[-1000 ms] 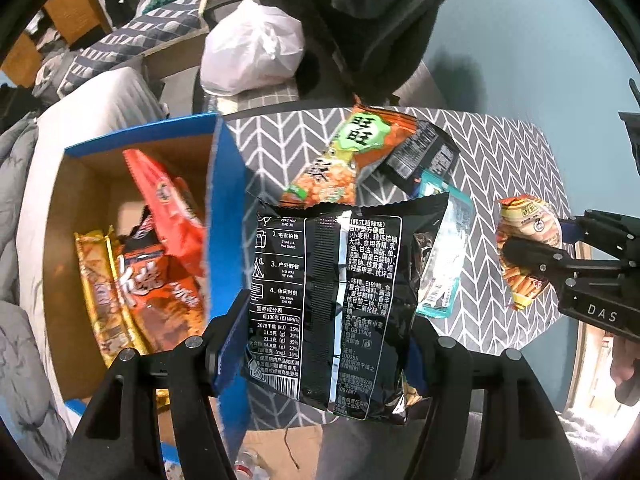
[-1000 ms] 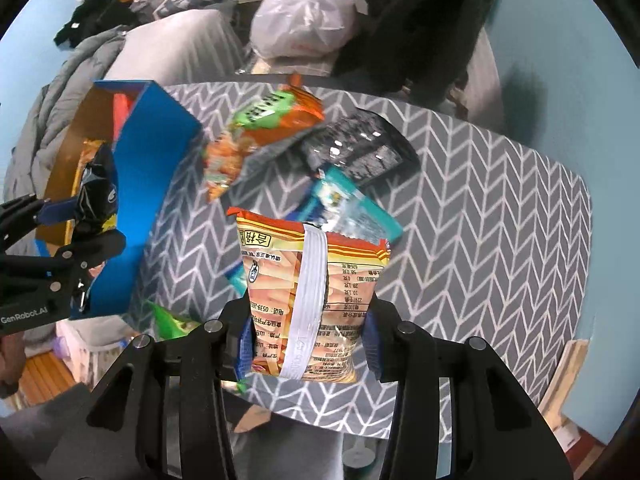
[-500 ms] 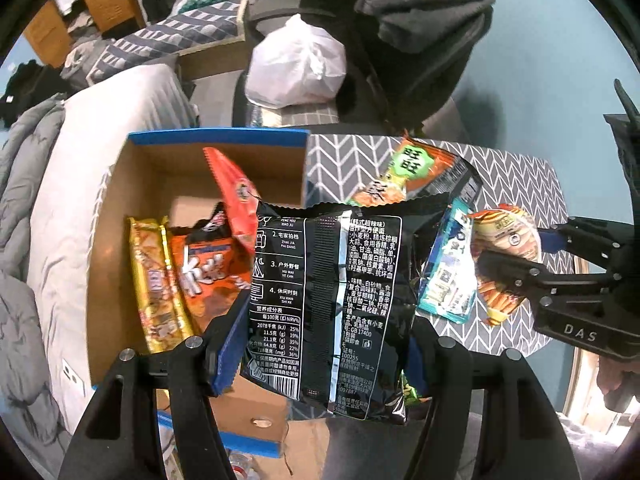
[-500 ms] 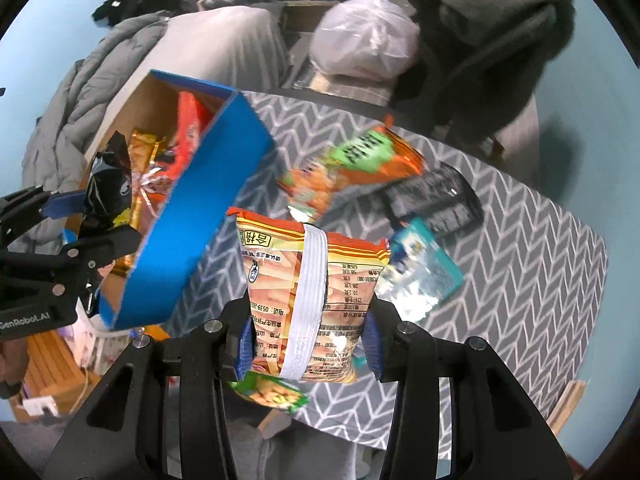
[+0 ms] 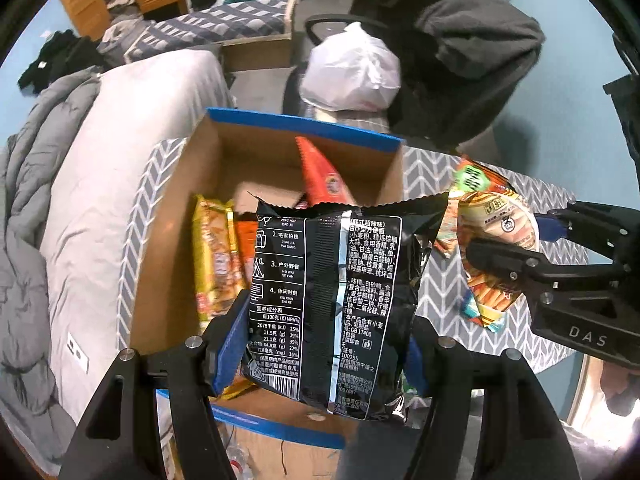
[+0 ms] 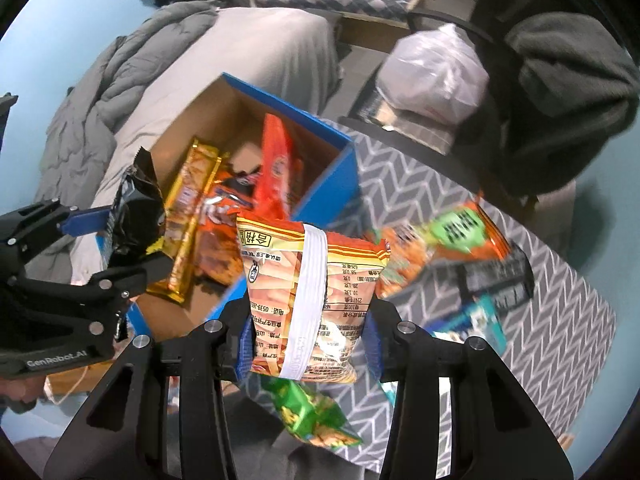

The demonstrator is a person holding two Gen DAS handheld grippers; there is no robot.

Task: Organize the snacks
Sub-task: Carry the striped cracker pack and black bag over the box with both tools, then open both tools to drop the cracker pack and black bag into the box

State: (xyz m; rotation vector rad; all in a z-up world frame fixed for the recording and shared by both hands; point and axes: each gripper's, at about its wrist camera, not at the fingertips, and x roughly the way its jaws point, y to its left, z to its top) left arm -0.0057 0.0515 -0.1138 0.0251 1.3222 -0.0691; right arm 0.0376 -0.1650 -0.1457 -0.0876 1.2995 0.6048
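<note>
A black instant-noodle packet (image 5: 328,300) is pinched between the blue pads of the left gripper (image 5: 324,344), its printed back turned toward the camera and its crimped top edge standing beyond the fingertips. Beyond and below this packet, an open cardboard box with blue outer walls (image 5: 304,128) is seen, so that the packet hangs over the box's near right part. Inside the box, to the left of the held packet, a gold-wrapped snack bar (image 5: 210,256) is laid lengthwise, and a red-orange packet (image 5: 320,176) is propped upright just past the packet's top edge.

To the right of the left gripper, the right gripper (image 5: 516,256) is seen from the side, closed on an orange snack bag (image 5: 496,240). In the right wrist view the same orange snack bag (image 6: 312,300) is clamped between the pads of the right gripper (image 6: 310,344), with a white seam running down its middle. It is held over the box's near right corner (image 6: 340,184) and the edge of a grey chevron-patterned tablecloth (image 6: 560,340).

On the cloth to the right of this gripper, an orange-and-green snack bag (image 6: 444,236), a black packet (image 6: 496,276) and a teal packet (image 6: 480,324) are left lying, blurred. A green snack bag (image 6: 312,416) is seen beneath the fingers. To the left, the left gripper (image 6: 132,236) is visible with the black packet held in its jaws.
</note>
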